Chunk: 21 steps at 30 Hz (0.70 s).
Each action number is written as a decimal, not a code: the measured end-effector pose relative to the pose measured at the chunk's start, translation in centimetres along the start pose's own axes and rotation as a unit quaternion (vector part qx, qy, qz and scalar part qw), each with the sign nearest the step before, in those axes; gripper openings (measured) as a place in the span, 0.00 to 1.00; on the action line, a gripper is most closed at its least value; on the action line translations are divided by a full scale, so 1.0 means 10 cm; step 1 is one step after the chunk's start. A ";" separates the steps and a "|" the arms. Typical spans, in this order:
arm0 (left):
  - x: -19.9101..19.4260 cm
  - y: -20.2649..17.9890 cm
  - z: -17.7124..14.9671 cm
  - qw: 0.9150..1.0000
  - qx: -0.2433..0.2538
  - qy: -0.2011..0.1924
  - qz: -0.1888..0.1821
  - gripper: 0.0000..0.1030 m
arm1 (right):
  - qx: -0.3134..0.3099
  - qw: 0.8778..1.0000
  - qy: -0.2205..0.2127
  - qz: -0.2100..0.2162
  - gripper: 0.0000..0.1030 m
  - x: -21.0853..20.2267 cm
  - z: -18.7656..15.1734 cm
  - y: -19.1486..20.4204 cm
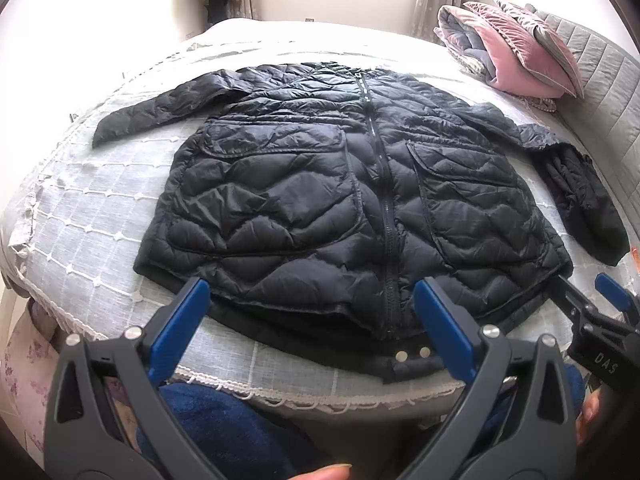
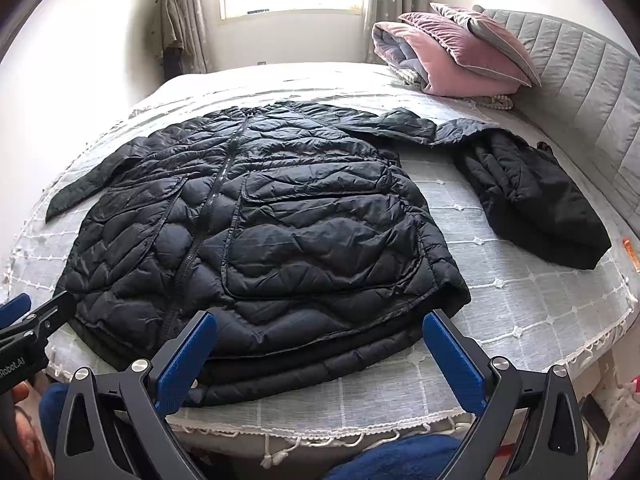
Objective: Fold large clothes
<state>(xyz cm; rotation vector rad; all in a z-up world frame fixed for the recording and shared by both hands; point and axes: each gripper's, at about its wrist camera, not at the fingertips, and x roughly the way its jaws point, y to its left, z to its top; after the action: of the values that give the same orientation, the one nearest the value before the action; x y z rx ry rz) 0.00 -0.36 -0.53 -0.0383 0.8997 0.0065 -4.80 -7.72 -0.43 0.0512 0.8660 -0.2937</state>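
Note:
A black quilted puffer jacket [image 1: 340, 200] lies flat, front up and zipped, on the bed; it also shows in the right wrist view [image 2: 260, 220]. Its left sleeve [image 1: 160, 108] stretches out to the left. Its right sleeve [image 2: 532, 188] is bent down along the right side. My left gripper [image 1: 312, 292] is open and empty over the jacket's hem, near the zip. My right gripper [image 2: 320, 328] is open and empty over the hem's right part. The right gripper also shows at the left wrist view's right edge [image 1: 588, 292].
The bed carries a pale grey checked cover [image 2: 520, 300] with a fringed edge. Folded pink and grey quilts and pillows [image 2: 452, 56] lie at the far right by the padded headboard [image 2: 580, 76]. A window and curtains stand behind.

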 end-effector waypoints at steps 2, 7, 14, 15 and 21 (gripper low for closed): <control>0.01 0.00 0.01 1.000 -0.001 0.000 -0.003 0.99 | 0.006 1.000 0.005 0.010 1.00 0.02 -0.02 -0.04; 0.01 0.01 0.02 1.000 -0.006 -0.007 -0.004 0.99 | 0.011 1.000 -0.001 0.016 1.00 0.03 -0.02 -0.05; 0.10 0.06 0.02 1.000 -0.012 0.002 -0.014 0.98 | 0.008 1.000 0.005 0.015 1.00 0.06 -0.02 -0.03; 0.10 0.06 0.02 1.000 -0.011 -0.001 -0.017 0.97 | 0.011 1.000 0.002 0.018 1.00 0.06 -0.02 -0.04; 0.10 0.05 0.03 1.000 -0.008 -0.003 -0.011 0.97 | 0.024 0.999 -0.002 0.039 1.00 0.05 -0.01 -0.03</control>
<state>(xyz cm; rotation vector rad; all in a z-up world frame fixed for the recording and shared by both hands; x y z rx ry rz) 0.81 0.16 -1.15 -0.0631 0.8942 -0.0056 -4.66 -8.11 -0.92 0.1286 0.8503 -0.2411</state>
